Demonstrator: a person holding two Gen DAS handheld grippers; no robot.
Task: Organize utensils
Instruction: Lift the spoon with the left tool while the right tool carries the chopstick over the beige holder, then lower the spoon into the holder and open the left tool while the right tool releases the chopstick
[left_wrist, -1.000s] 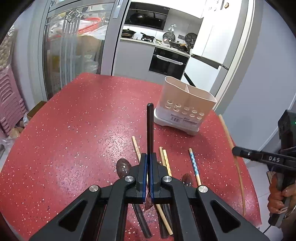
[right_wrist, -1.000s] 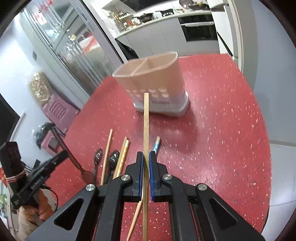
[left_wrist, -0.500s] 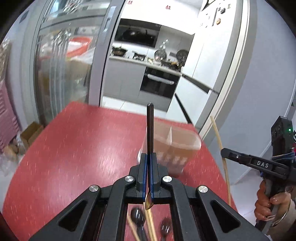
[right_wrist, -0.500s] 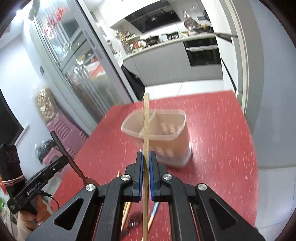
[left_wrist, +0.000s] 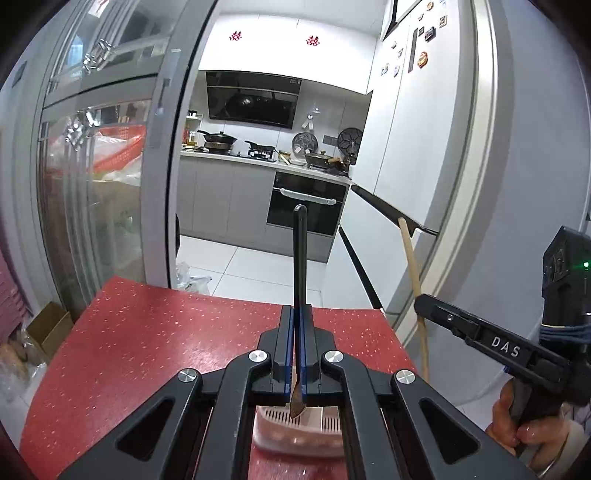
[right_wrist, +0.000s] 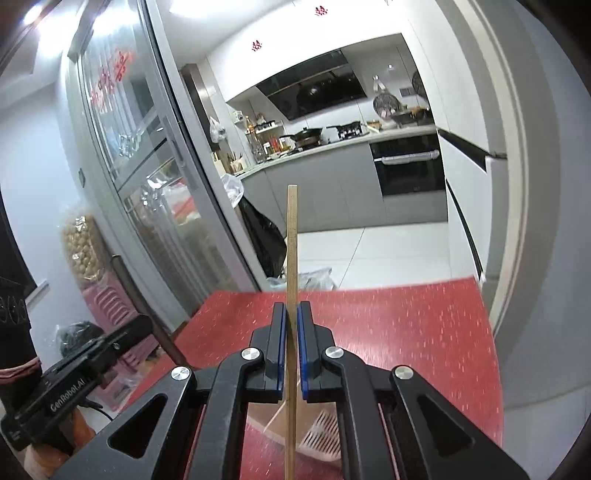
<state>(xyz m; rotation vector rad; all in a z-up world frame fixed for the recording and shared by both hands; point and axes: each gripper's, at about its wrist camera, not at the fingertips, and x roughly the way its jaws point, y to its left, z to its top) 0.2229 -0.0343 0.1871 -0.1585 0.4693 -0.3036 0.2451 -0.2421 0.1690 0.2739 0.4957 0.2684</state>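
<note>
My left gripper (left_wrist: 297, 314) is shut on a dark-handled spoon (left_wrist: 300, 258); the handle stands up past the blue pads and the brown bowl end hangs below them. Under it lies the pale utensil holder (left_wrist: 295, 435), mostly hidden by the gripper's arms. My right gripper (right_wrist: 291, 310) is shut on a wooden chopstick (right_wrist: 291, 240) that stands nearly upright. The utensil holder (right_wrist: 317, 432) shows below the right gripper's arms, with its divider and slotted wall visible. In the left wrist view the right gripper (left_wrist: 419, 301) comes in from the right with its chopstick (left_wrist: 412, 266).
The red speckled table (left_wrist: 147, 332) ends a little ahead of both grippers, with white floor beyond. A glass sliding door (left_wrist: 92, 203) stands on the left and a grey wall (left_wrist: 498, 184) on the right. A hand (left_wrist: 517, 432) grips the right tool's handle.
Both grippers have risen and come forward with their utensils. The holder has slid from mid-picture to beneath the gripper arms, and the loose utensils on the table have dropped out of view.
</note>
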